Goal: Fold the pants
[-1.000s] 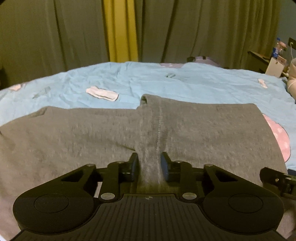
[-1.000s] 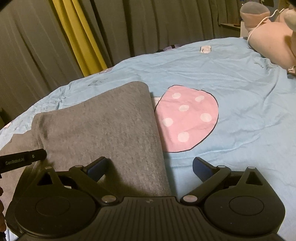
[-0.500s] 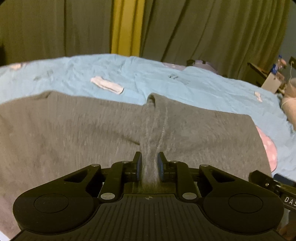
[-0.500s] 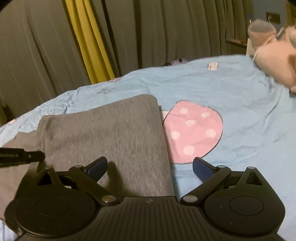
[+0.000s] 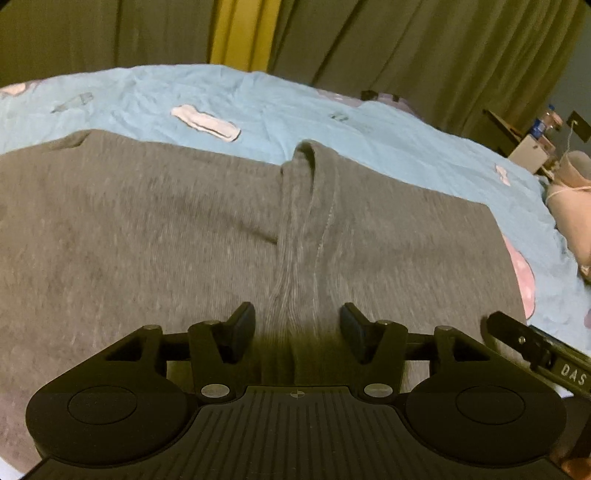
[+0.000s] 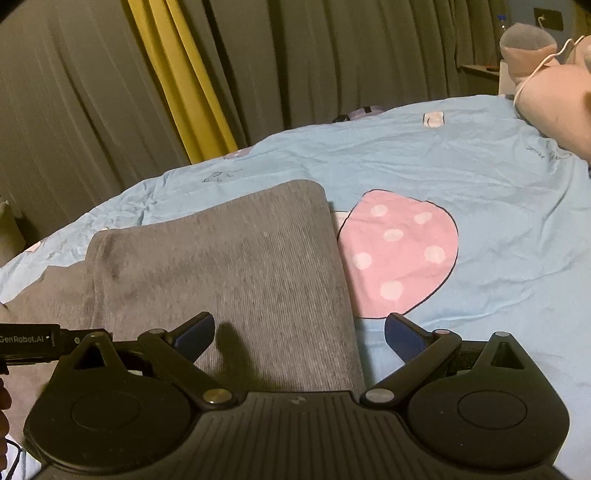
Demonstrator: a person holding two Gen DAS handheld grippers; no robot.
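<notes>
Left gripper (image 5: pixel 297 320) has let go, jaws now spread astride raised centre ridge of grey pants (image 5: pixel 184 236). Right gripper (image 6: pixel 300 332) still wide open over pants edge. Pants flat on blue bedsheet (image 6: pixel 461 173).

The room is dim. Ahead of the gripper, dark olive-grey curtains (image 5: pixel 424 55) hang in folds across the far wall, with one yellow curtain strip (image 5: pixel 242 35) between them. A bed with a wrinkled light blue sheet (image 6: pixel 461 162) fills the near space. On the sheet, ahead to the right, is a pink dotted mushroom print (image 6: pixel 399 254). Far right stands a bedside table (image 5: pixel 517 129).
</notes>
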